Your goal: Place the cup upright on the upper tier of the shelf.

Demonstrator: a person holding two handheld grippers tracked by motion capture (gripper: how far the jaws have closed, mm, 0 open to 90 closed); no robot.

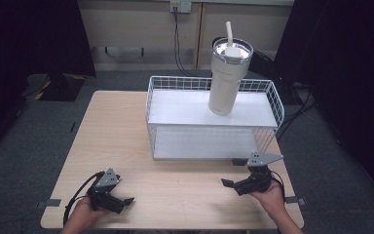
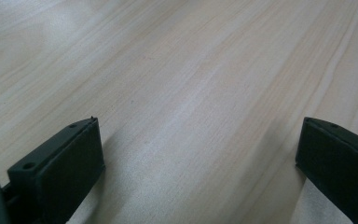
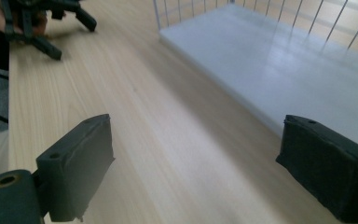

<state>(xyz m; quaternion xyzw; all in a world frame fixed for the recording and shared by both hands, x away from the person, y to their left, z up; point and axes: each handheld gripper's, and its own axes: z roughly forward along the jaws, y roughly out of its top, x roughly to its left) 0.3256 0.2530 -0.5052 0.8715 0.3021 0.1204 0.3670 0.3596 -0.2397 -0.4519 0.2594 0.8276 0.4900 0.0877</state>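
One pale wood table (image 1: 126,141), dark carpet (image 1: 39,131), wire rack (image 1: 151,105).

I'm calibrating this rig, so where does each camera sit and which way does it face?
High view: above the person's side, facing forward and down on the light wooden table, white wire two-tier rack and cream tumbler with straw; hands hold the left gripper and right gripper.
Left gripper view: rides the left gripper, facing bare tabletop.
Right gripper view: rides the right gripper, facing the rack's lower shelf.
Shared: both gripper views show wood grain.
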